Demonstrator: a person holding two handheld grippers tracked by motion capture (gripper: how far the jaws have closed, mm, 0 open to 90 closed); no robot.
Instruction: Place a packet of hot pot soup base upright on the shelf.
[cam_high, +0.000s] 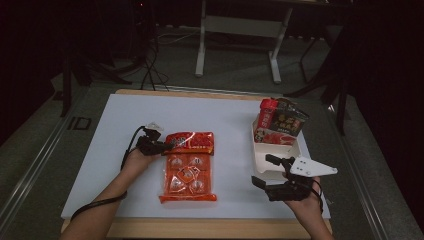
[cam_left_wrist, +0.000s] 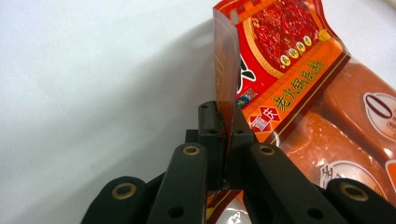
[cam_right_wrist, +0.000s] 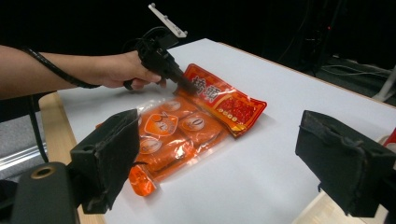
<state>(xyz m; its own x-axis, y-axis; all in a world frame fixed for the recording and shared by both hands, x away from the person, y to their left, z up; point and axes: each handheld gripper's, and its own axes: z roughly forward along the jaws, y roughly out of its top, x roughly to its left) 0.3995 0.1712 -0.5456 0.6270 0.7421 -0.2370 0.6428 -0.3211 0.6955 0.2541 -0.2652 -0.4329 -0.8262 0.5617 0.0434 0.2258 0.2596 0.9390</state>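
Observation:
A red-and-orange packet (cam_high: 189, 167) of several sealed sachets lies flat on the white tabletop (cam_high: 115, 130), left of centre. My left gripper (cam_high: 162, 146) lies at the packet's upper left corner. In the left gripper view its jaws are shut (cam_left_wrist: 227, 122) on the packet's (cam_left_wrist: 299, 70) edge, which stands up thin between the pads. The right gripper view shows the same grip (cam_right_wrist: 187, 86) on the packet (cam_right_wrist: 196, 126). My right gripper (cam_high: 261, 170) rests at the front right, open with nothing between its black pads (cam_right_wrist: 112, 154).
A white tray (cam_high: 265, 157) stands at the right of the table and holds red and dark food packets (cam_high: 280, 122) at its far end. It lies just beyond my right gripper. The table's wooden front edge (cam_high: 210, 227) is close to both hands.

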